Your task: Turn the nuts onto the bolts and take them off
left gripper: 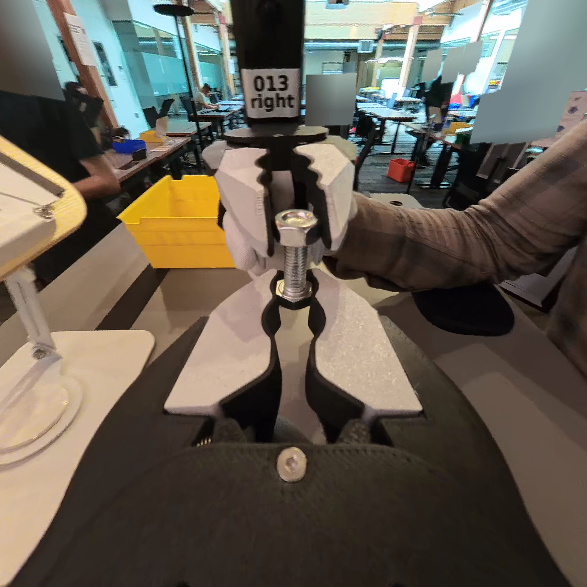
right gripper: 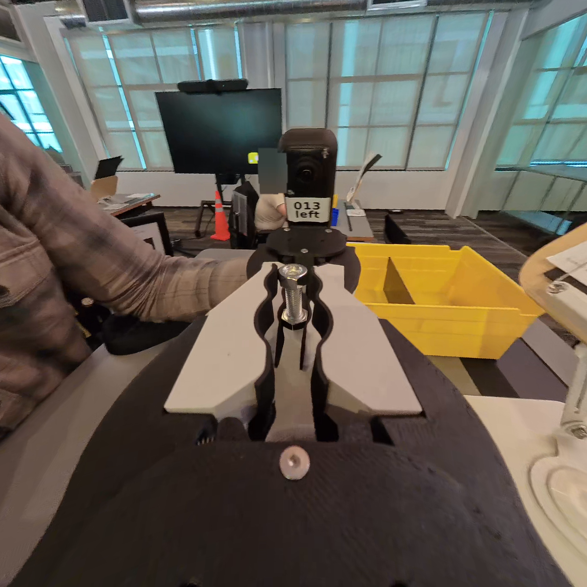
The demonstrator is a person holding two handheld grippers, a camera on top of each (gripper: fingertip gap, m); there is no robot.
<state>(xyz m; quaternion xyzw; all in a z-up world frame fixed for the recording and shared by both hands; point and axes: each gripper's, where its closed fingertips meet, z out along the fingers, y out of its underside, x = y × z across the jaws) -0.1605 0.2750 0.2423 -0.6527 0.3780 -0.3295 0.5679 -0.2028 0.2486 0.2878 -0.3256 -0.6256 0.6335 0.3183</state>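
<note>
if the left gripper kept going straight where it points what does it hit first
Shut on the nut, the left gripper would most likely drive into the right gripper, which faces it and holds the bolt head; the gap between them is hard to judge.

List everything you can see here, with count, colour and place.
bolt: one, silver, upright between the two tools
nut: one, silver, low on the bolt's thread
bin: one, yellow, on the table behind the tools
stand: one, white, at the table's edge
cone: one, orange, on the floor far back
screen: one, dark, by the windows
sleeve: one, grey-brown plaid, behind the right tool
left tool: one, grey and black, shut on the nut
right tool: one, grey and black, shut on the bolt's head
</note>
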